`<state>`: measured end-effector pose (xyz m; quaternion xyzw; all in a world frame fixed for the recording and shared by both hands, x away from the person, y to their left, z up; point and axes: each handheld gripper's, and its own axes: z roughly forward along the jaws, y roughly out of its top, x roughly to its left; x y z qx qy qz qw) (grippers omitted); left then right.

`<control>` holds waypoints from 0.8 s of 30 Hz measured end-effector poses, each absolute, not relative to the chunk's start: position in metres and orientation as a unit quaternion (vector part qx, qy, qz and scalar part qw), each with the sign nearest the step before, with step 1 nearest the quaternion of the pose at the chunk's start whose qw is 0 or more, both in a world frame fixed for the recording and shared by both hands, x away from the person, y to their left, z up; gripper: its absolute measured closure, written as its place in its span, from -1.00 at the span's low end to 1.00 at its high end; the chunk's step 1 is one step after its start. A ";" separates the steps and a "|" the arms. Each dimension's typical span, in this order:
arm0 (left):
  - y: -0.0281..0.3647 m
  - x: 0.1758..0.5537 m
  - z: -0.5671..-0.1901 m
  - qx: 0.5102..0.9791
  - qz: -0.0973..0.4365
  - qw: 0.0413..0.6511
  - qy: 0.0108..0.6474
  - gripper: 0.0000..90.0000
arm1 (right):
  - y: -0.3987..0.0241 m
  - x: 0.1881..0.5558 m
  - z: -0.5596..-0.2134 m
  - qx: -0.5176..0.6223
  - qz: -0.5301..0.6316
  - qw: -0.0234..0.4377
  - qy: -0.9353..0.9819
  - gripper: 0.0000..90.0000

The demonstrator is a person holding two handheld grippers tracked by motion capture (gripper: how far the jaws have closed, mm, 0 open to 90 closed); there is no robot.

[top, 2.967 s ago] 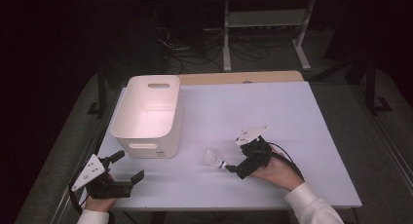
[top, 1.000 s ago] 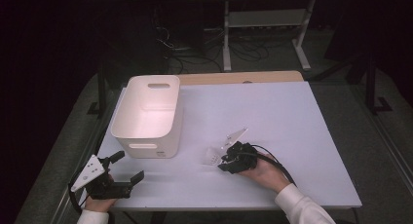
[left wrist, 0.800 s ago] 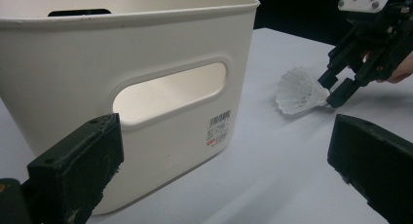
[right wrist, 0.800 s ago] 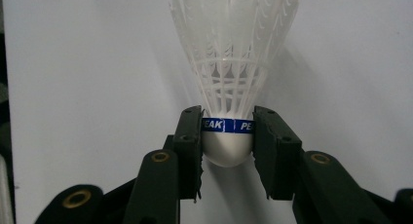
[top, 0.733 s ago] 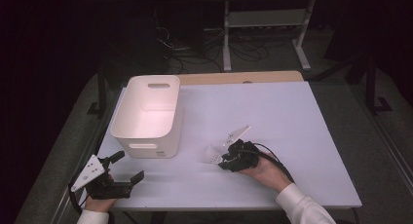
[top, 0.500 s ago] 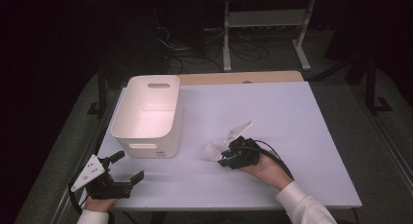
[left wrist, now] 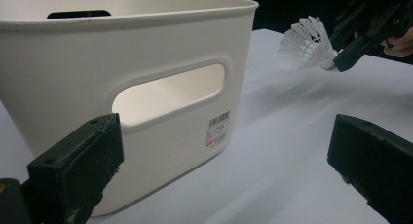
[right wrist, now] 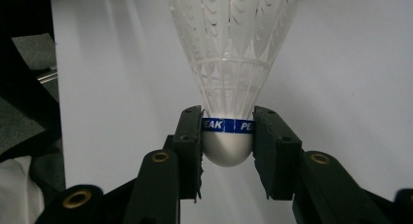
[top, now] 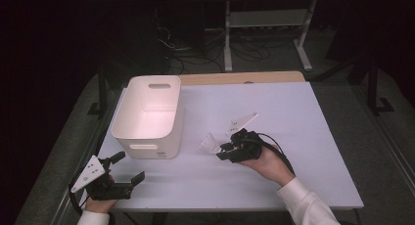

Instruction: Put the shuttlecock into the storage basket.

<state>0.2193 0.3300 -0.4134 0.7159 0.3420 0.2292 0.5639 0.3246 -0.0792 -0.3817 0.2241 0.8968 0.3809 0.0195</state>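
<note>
A white plastic shuttlecock point(top: 210, 144) with a blue band around its cork hangs just above the table, right of the white bin point(top: 148, 115). My right gripper point(top: 223, 150) is shut on its cork base, and in the right gripper view the two jaws clamp the shuttlecock point(right wrist: 230, 63) at the band, its skirt pointing away. From the left gripper view the shuttlecock point(left wrist: 307, 44) sits held at the upper right. My left gripper point(top: 128, 169) rests open at the table's front left corner, facing the bin point(left wrist: 122, 73), nothing between its jaws.
The white bin stands at the table's left with handle slots in its end walls and looks empty inside. A pale table point(top: 293, 117) carries everything. Beyond its far edge are a metal stand point(top: 264, 24) and cables on a dark floor.
My right gripper moved left onto the shuttlecock, shut on its cork and raised it slightly off the table toward the bin. The left gripper stayed still.
</note>
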 end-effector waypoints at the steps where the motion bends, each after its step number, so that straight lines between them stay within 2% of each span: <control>1: 0.330 0.219 -0.413 0.716 0.229 0.564 0.342 -1.00 | -0.079 0.325 -0.382 0.224 0.381 0.020 0.897 0.42; 14: 0.330 0.220 -0.414 0.715 0.227 0.566 0.341 -1.00 | -0.077 0.330 -0.365 0.216 0.386 0.012 0.897 0.42; 24: 0.330 0.220 -0.414 0.715 0.227 0.567 0.341 -1.00 | -0.078 0.335 -0.352 0.233 0.404 -0.010 0.884 0.42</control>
